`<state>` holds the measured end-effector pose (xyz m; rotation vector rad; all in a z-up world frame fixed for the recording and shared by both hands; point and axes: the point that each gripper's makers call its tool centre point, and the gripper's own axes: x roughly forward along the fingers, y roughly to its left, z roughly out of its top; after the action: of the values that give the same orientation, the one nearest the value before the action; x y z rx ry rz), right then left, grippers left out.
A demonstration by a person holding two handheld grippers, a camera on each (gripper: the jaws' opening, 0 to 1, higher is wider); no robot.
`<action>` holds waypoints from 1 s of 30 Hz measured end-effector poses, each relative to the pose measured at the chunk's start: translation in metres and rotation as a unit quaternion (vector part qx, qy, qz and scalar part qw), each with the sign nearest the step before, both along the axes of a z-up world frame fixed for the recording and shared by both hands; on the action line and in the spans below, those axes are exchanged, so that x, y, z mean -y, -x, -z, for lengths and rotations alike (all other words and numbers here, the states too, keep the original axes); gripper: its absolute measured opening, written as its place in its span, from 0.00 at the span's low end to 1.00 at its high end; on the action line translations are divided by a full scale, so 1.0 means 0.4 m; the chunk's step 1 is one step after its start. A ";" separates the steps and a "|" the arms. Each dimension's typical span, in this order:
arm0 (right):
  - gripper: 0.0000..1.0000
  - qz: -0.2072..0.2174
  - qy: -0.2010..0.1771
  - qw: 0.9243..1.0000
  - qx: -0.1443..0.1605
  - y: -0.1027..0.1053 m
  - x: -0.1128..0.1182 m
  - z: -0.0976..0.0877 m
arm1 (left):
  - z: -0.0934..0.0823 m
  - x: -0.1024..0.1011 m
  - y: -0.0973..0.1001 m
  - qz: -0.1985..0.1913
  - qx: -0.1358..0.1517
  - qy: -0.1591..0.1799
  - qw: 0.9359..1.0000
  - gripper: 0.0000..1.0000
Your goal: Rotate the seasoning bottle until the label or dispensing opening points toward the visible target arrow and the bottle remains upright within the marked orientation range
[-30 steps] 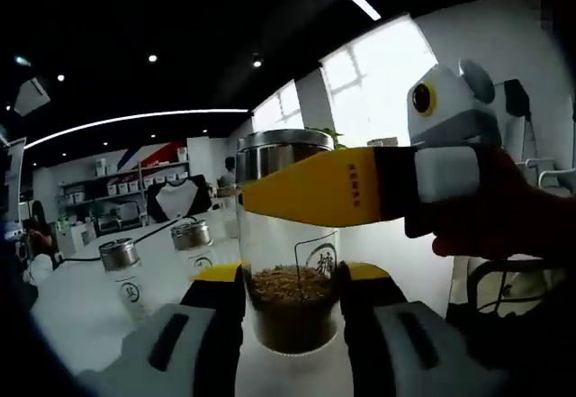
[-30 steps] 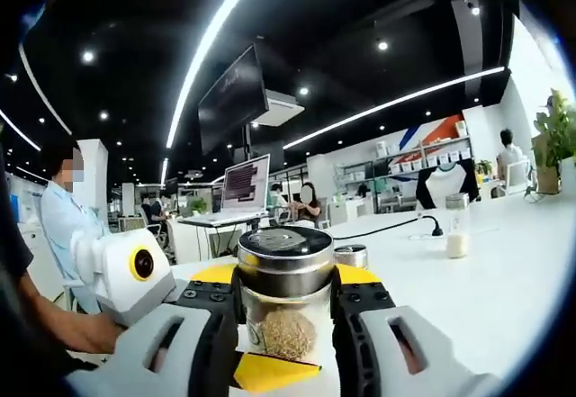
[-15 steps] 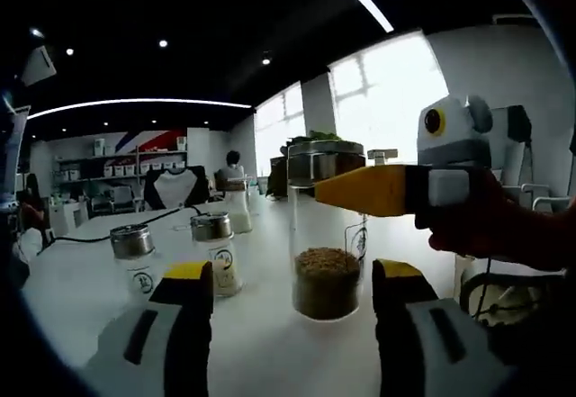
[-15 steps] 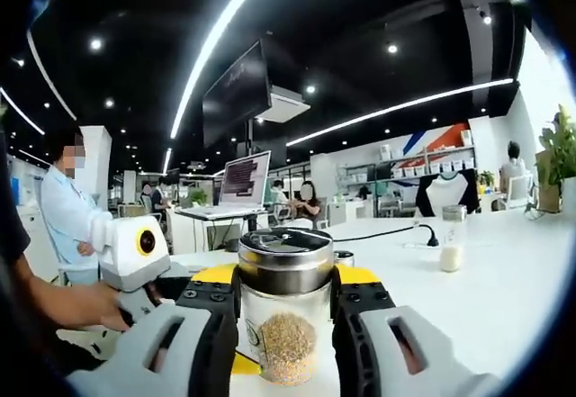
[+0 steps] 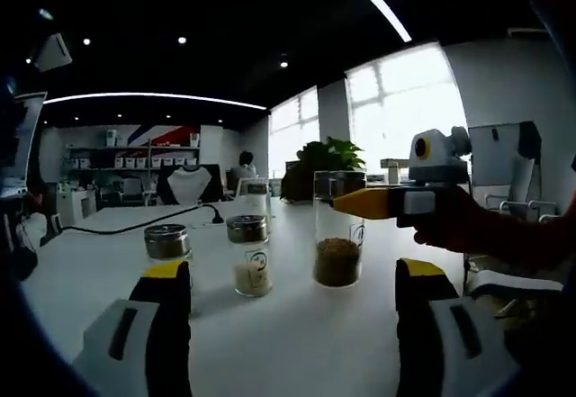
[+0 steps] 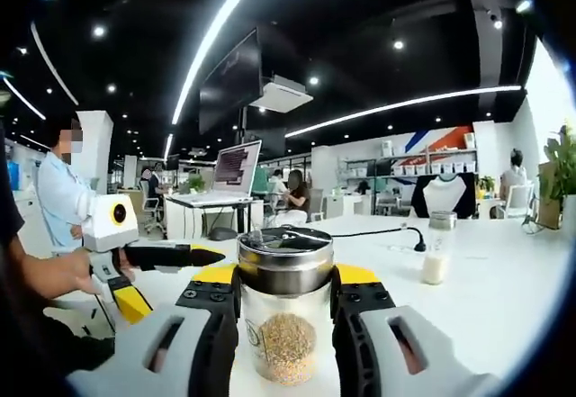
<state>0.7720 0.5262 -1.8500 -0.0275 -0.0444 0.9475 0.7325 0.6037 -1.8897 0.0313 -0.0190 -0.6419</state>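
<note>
Right gripper (image 6: 283,300): clamped on the clear glass seasoning bottle with steel lid (image 6: 284,302), jaws pressing both sides below the lid.
Left gripper (image 5: 292,325): jaws spread wide, nothing between them.
Bottle: upright on the white table (image 5: 297,334), brown granules in its lower part.
Beside the bottle: two small steel-lidded glass jars, one with white grains (image 5: 247,253), one (image 5: 168,244) partly behind the left jaw.
Behind the bottle: green potted plant (image 5: 317,165).

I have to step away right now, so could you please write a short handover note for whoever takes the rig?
Right tongs: shut on the seasoning bottle, upright on the white table.
Left tongs: open, clear of the bottle, holding nothing.
Two smaller jars stand beside it.
Done: bottle gripped and upright.
Left: no target arrow visible, so confirm the label's direction, finish rotating, then release.
</note>
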 end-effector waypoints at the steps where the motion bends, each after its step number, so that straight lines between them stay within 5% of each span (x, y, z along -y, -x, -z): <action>1: 0.37 -0.001 0.003 1.000 -0.001 -0.006 0.002 0.001 | 0.002 -0.002 0.000 0.000 0.000 -0.004 1.000 1.00; 10: 0.37 -0.002 0.020 1.000 0.003 -0.066 0.000 0.010 | 0.004 -0.030 -0.006 0.004 -0.013 0.008 1.000 1.00; 30: 0.37 0.003 -0.002 1.000 -0.028 -0.175 0.022 0.037 | 0.001 -0.099 -0.008 -0.009 -0.027 -0.004 1.000 1.00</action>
<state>0.8422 0.5173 -1.8650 0.0032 0.0056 0.9422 0.7357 0.6432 -1.8903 0.0215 0.0369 -0.6240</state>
